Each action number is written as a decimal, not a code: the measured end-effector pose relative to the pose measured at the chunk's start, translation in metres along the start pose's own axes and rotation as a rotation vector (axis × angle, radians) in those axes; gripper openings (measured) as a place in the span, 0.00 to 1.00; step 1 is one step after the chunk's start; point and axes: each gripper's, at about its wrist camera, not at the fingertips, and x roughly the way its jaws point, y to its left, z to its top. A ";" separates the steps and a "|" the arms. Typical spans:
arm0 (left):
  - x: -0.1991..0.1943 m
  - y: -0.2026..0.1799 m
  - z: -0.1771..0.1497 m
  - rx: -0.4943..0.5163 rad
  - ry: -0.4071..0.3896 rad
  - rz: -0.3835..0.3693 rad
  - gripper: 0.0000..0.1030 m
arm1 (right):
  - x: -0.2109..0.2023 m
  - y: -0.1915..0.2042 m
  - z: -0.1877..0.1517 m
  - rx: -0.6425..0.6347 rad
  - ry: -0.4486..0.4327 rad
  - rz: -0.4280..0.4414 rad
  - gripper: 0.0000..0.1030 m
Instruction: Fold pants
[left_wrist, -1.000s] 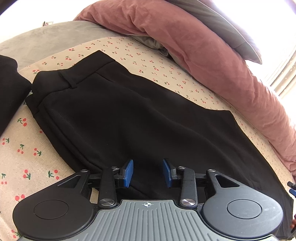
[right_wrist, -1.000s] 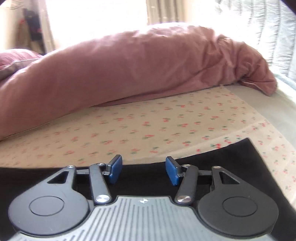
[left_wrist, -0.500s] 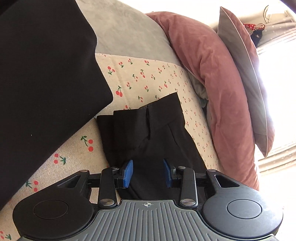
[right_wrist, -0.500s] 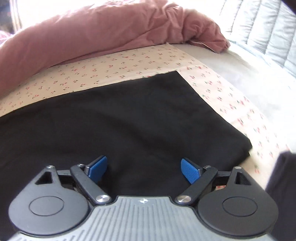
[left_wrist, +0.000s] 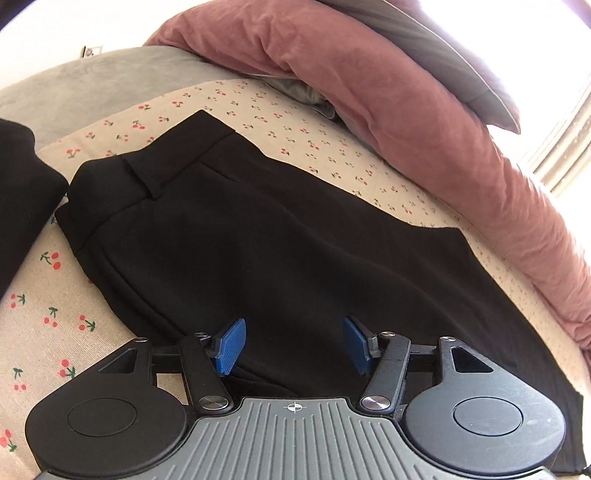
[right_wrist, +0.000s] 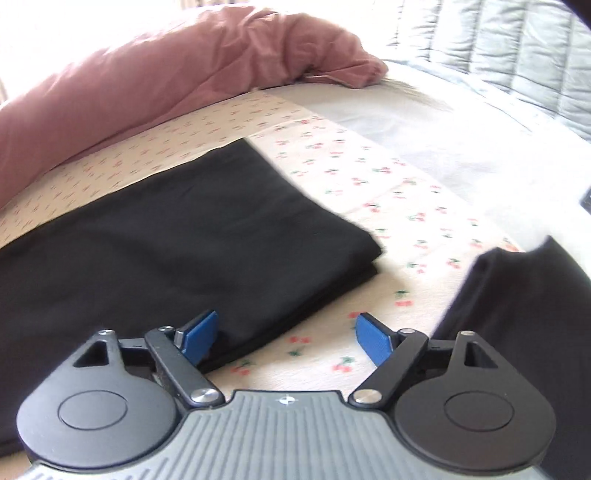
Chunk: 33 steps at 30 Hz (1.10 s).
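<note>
Black pants (left_wrist: 280, 243) lie flat on the cherry-print sheet (left_wrist: 48, 325), waistband at the upper left in the left wrist view. My left gripper (left_wrist: 293, 345) is open and empty just above the near edge of the pants. In the right wrist view the leg end of the pants (right_wrist: 192, 240) lies folded in layers, with its hem corner at centre. My right gripper (right_wrist: 286, 336) is open wide and empty over that near corner, its left pad over the black cloth, its right pad over the sheet.
A pink duvet (left_wrist: 388, 96) is bunched along the far side of the bed, with a grey pillow (left_wrist: 436, 48) on it. Another black garment (left_wrist: 18, 199) lies at the left, and black cloth (right_wrist: 524, 332) shows at the right. A quilted grey headboard (right_wrist: 509, 48) stands behind.
The left view swung to the waistband end and back over the pants, and its jaws have opened wider. The right gripper moved toward the hem corner and opened wider.
</note>
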 end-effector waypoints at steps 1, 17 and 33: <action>-0.001 -0.002 -0.001 0.008 -0.004 0.007 0.56 | 0.000 -0.012 0.003 0.033 -0.007 -0.023 0.82; -0.018 -0.052 -0.031 0.140 -0.003 -0.001 0.58 | 0.016 -0.066 0.003 0.487 -0.014 0.328 0.55; -0.004 -0.108 -0.059 0.246 0.065 -0.063 0.64 | 0.025 -0.063 0.002 0.589 -0.068 0.301 0.36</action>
